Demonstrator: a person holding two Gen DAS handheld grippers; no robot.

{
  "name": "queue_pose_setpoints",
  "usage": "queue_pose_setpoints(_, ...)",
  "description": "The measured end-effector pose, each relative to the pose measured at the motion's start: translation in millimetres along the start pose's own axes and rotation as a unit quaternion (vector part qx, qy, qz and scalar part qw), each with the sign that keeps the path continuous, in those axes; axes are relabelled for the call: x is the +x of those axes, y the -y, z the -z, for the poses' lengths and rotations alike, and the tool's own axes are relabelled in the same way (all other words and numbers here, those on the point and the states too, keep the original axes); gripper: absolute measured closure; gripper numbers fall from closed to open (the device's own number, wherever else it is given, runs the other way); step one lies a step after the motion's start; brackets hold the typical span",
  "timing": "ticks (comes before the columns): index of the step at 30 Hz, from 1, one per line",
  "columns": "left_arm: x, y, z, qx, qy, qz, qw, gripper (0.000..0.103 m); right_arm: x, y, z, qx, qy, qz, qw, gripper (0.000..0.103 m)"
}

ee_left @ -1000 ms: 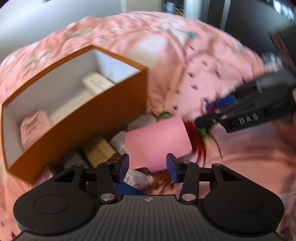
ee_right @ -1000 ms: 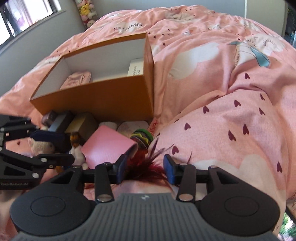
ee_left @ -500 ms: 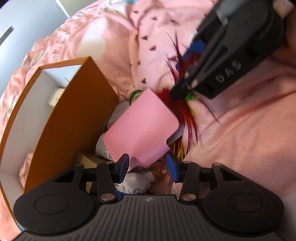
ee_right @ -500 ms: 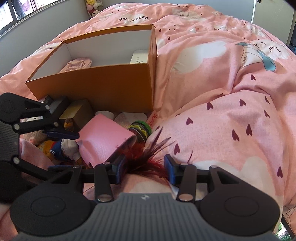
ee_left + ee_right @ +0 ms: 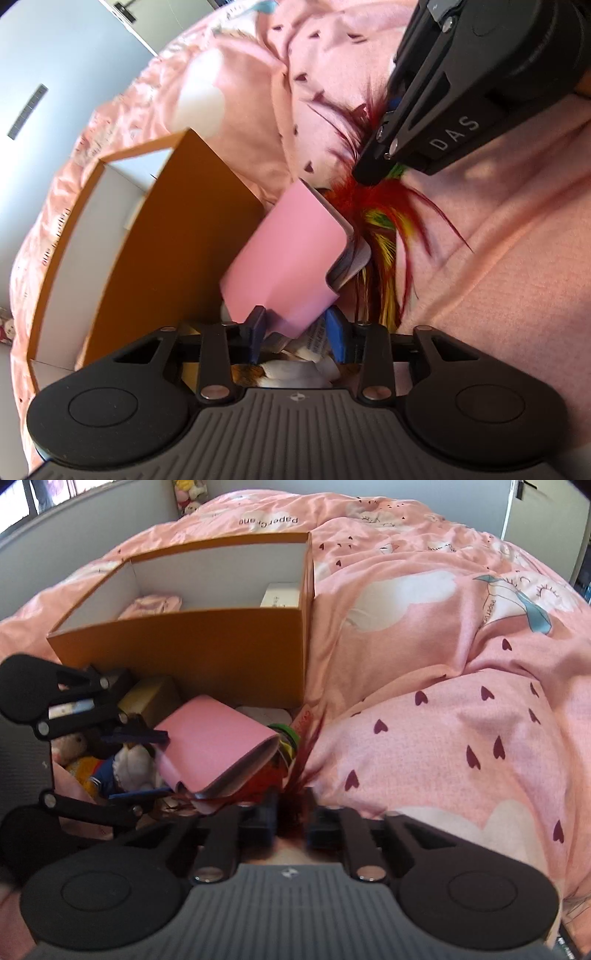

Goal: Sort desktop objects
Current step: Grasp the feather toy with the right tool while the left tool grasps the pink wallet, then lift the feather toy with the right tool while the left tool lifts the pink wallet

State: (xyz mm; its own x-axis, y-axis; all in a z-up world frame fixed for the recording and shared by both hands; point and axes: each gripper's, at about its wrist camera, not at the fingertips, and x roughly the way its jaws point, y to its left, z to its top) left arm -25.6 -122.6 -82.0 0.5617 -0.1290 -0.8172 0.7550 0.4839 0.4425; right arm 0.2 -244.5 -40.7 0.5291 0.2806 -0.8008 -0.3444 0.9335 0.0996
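A pink notebook (image 5: 288, 254) (image 5: 218, 738) lies tilted on a pile in front of the orange box (image 5: 177, 240) (image 5: 184, 653). My left gripper (image 5: 295, 330) (image 5: 155, 764) has the notebook's near corner between its blue pads. Its jaws are closing, and the cover creases where they press. A bundle of red and yellow feathers (image 5: 369, 199) (image 5: 299, 771) spreads out beside the notebook. My right gripper (image 5: 291, 818) (image 5: 373, 173) is closing and pinches the dark red feather ends.
In the orange box lie a pink pouch (image 5: 151, 605) and a small white box (image 5: 280, 594). A plush doll (image 5: 129, 764), a gold box (image 5: 151, 698) and a striped ring (image 5: 284, 734) crowd the pile. The pink heart-print duvet (image 5: 443, 720) bulges at the right.
My left gripper rolled, sank toward the pink notebook and narrowed its jaws onto the corner. My right gripper's jaws went from wide apart to pinched on the feathers.
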Motion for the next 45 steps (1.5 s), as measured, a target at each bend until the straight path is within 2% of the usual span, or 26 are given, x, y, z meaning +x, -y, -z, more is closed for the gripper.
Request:
queue_pose_setpoints(2, -2.5, -3.0, 0.3, -0.006, 0.013, -0.007, 0.9999, 0.069, -2.4, -1.4, -2.8, 0.001, 0.013, 0.000, 1.000, 0.102)
queue_pose_setpoints(7, -2.0, -14.0, -3.9, -0.019, 0.034, -0.027, 0.9989, 0.070, -4.4, 2.9, -17.0, 0.016, 0.038, 0.005, 0.999, 0.103)
queue_pose_setpoints(13, 10.0, -27.7, -16.1, -0.039, 0.038, 0.004, 0.9985, 0.070, 0.9, 11.7, -33.7, 0.039, 0.049, 0.014, 0.998, 0.103)
queue_pose_setpoints(15, 13.9, -30.2, -18.5, -0.049, 0.038, 0.016, 0.9979, 0.073, 2.9, 13.0, -35.3, 0.044, 0.049, 0.015, 0.998, 0.103)
queue_pose_setpoints(19, 12.5, -30.0, -20.1, -0.057, 0.049, 0.007, 0.9971, 0.075, 1.3, 18.4, -33.9, 0.058, 0.052, 0.018, 0.997, 0.103)
queue_pose_setpoints(21, 10.6, -36.3, -18.7, -0.080, 0.053, 0.010, 0.9953, 0.077, -1.9, 19.9, -34.2, 0.061, 0.058, 0.015, 0.996, 0.103)
queue_pose_setpoints(23, 6.5, -49.0, -17.7, -0.123, 0.055, 0.024, 0.9906, 0.078, -6.2, 20.6, -35.6, 0.062, 0.067, 0.014, 0.996, 0.103)
queue_pose_setpoints(25, 0.4, -65.9, -14.6, -0.176, 0.064, 0.043, 0.9813, 0.080, -9.9, 21.0, -38.3, 0.063, 0.075, 0.013, 0.995, 0.103)
queue_pose_setpoints(28, -8.4, -89.1, -7.8, -0.258, 0.070, 0.079, 0.9603, 0.082, -14.9, 19.2, -43.6, 0.061, 0.088, 0.009, 0.994, 0.103)
queue_pose_setpoints(31, -16.1, -104.4, -1.2, -0.317, 0.076, 0.098, 0.9405, 0.085, -19.6, 16.4, -50.6, 0.062, 0.104, 0.006, 0.993, 0.103)
queue_pose_setpoints(34, -16.5, -118.9, 7.7, -0.360, 0.077, 0.115, 0.9228, 0.092, -19.6, 15.2, -57.5, 0.059, 0.111, 0.002, 0.992, 0.103)
queue_pose_setpoints(35, -14.3, -124.5, 12.3, -0.371, 0.079, 0.119, 0.9177, 0.103, -17.1, 14.8, -58.7, 0.058, 0.108, 0.002, 0.992, 0.103)
queue_pose_setpoints(36, -14.7, -125.0, 15.6, -0.377, 0.080, 0.121, 0.9148, 0.103, -13.2, 14.5, -59.8, 0.059, 0.102, 0.003, 0.993, 0.103)
queue_pose_setpoints(38, -15.4, -123.6, 20.3, -0.381, 0.076, 0.116, 0.9142, 0.103, -5.0, 15.2, -60.0, 0.062, 0.090, 0.005, 0.994, 0.102)
queue_pose_setpoints(40, -16.8, -122.0, 21.9, -0.377, 0.069, 0.111, 0.9167, 0.103, -1.0, 16.8, -58.1, 0.071, 0.085, 0.012, 0.994, 0.094)
queue_pose_setpoints(42, -17.5, -118.5, 23.5, -0.370, 0.069, 0.114, 0.9194, 0.103, -1.4, 21.4, -55.8, 0.084, 0.084, 0.018, 0.993, 0.093)
queue_pose_setpoints(45, -18.7, -113.0, 21.4, -0.349, 0.073, 0.102, 0.9288, 0.103, -6.1, 31.9, -50.3, 0.108, 0.087, 0.024, 0.990, 0.083)
